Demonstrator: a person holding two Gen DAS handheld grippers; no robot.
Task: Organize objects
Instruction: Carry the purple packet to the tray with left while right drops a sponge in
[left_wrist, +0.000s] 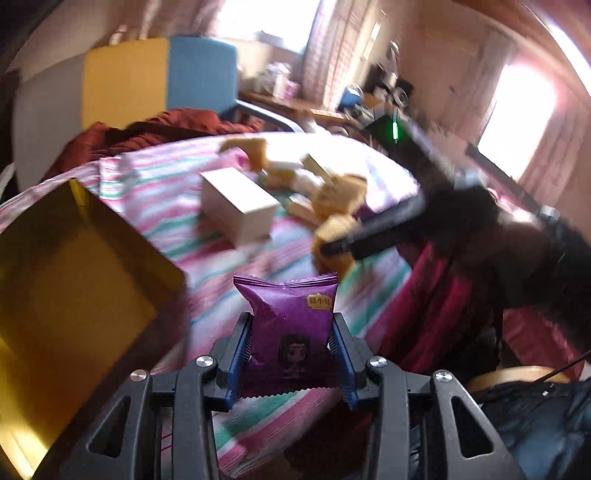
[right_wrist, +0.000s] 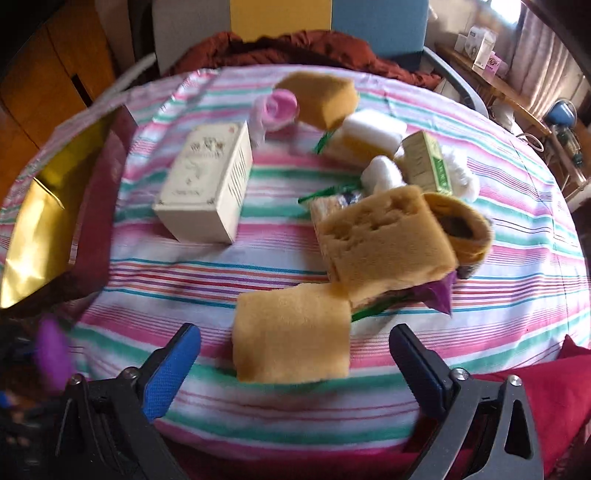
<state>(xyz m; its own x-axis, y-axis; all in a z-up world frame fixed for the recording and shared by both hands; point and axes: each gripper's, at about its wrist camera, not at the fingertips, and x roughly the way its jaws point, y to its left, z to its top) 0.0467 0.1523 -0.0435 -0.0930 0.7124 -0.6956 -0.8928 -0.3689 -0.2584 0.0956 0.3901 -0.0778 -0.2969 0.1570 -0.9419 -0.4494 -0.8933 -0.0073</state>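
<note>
My left gripper (left_wrist: 291, 318) is shut on a purple snack packet (left_wrist: 286, 295) and holds it upright above the striped cloth (left_wrist: 177, 221). The same packet shows as a purple blur (right_wrist: 53, 350) at the lower left of the right wrist view. An open gold-lined box (left_wrist: 74, 295) lies just left of it. My right gripper (right_wrist: 295, 329) points down over a yellow sponge (right_wrist: 291, 354). Its blue pads (right_wrist: 170, 369) stand either side of the sponge, well apart from it, so it is open. One of its black fingers (left_wrist: 373, 234) shows blurred beside the sponge pile.
On the striped cloth (right_wrist: 184, 273) are a white box (right_wrist: 207, 181), a bigger yellow sponge (right_wrist: 388, 240), another at the back (right_wrist: 321, 98), a white-and-yellow sponge (right_wrist: 369, 136), a pink roll (right_wrist: 280, 105) and a small green-edged box (right_wrist: 424, 162). A red cushion (right_wrist: 554, 391) lies right.
</note>
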